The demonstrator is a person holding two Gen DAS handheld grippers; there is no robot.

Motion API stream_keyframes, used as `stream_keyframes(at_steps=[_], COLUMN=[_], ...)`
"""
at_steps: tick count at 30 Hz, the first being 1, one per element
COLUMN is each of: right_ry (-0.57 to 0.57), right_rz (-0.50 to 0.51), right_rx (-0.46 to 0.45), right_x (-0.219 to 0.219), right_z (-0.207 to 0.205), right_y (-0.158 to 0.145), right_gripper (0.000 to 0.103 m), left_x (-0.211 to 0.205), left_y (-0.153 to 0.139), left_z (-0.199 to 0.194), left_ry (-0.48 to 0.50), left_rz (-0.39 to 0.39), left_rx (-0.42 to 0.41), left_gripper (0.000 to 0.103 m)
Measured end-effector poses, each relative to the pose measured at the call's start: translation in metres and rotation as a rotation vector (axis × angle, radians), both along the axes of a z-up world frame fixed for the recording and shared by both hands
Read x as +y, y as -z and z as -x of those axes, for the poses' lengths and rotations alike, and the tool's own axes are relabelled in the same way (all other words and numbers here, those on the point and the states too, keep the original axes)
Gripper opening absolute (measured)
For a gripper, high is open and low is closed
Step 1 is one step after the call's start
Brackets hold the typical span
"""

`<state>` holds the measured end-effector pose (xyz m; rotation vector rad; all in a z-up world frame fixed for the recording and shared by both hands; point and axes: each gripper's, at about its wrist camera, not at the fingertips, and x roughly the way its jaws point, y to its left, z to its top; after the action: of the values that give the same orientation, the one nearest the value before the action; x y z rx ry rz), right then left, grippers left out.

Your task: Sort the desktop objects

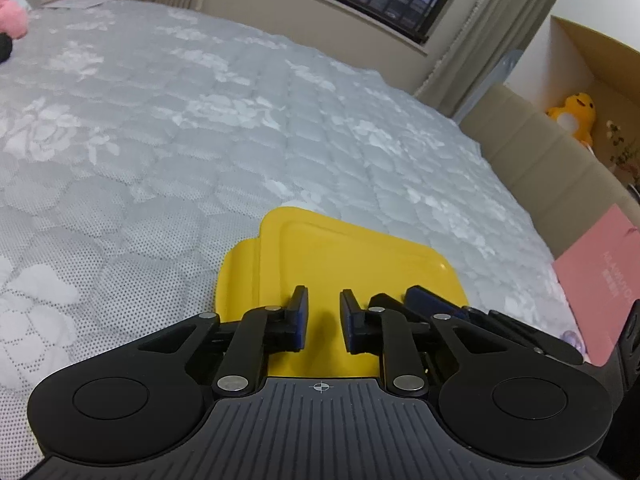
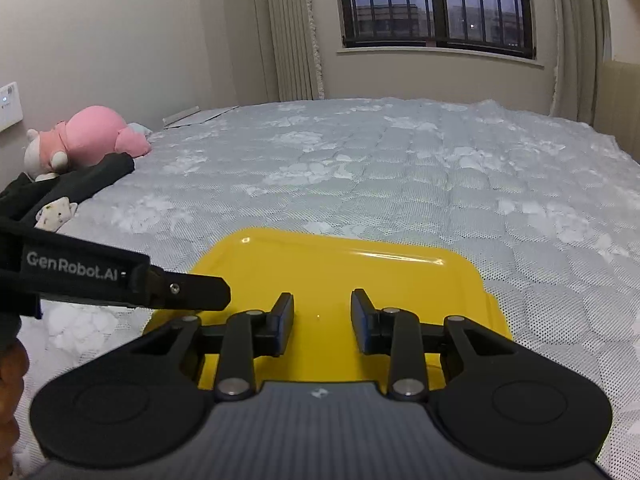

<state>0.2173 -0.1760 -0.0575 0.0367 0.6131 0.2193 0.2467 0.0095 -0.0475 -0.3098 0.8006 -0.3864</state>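
Here the bed (image 2: 400, 168), covered in a grey quilted spread with a pale floral pattern, is the largest surface and carries everything in view. A yellow tray (image 2: 332, 280) lies flat on it, directly ahead of both grippers; its bare floor holds nothing visible. A pink plush toy (image 2: 100, 132) rests well apart near the wall, and a pink box (image 1: 600, 276) sits at the bed's edge. The tray appears to be rigid, glossy plastic: likely light and stiff, but slippery on its smooth floor. The raised rim or the side tab (image 1: 236, 276) offers the surest hold; a flat pinch on the floor would probably slide. The left gripper (image 1: 323, 320) hovers over the tray's near portion, fingers (image 1: 298, 316) parted by a moderate gap and holding nothing. The right gripper (image 2: 322, 320) hovers likewise, fingers (image 2: 282, 316) parted somewhat wider, also empty.
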Motion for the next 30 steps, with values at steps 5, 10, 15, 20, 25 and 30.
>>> stream_keyframes(at_steps=[5, 10, 15, 20, 25, 30], right_ry=[-0.008, -0.009, -0.009, 0.011, 0.102, 0.19], right_rz=[0.043, 0.05, 0.071, -0.018, -0.151, -0.122], right_rx=[-0.026, -0.034, -0.04, -0.002, -0.089, -0.079], right_x=[0.007, 0.008, 0.012, -0.005, -0.041, -0.047], right_z=[0.001, 0.003, 0.004, 0.008, 0.069, 0.138], right_y=[0.004, 0.005, 0.004, -0.007, -0.034, -0.04], right_gripper=[0.035, 0.035, 0.035, 0.043, 0.086, 0.095], left_x=[0.0, 0.004, 0.004, 0.005, 0.016, 0.01], left_y=[0.0, 0.003, 0.003, -0.015, -0.051, -0.049], left_z=[0.001, -0.001, -0.005, 0.009, 0.075, 0.145], left_ry=[-0.001, -0.011, -0.029, -0.049, -0.112, -0.159], left_rz=[-0.009, 0.002, 0.023, 0.009, -0.019, -0.172], left_rx=[-0.005, 0.002, 0.03, -0.015, -0.18, -0.189], left_gripper=[0.016, 0.008, 0.005, 0.011, 0.083, 0.093])
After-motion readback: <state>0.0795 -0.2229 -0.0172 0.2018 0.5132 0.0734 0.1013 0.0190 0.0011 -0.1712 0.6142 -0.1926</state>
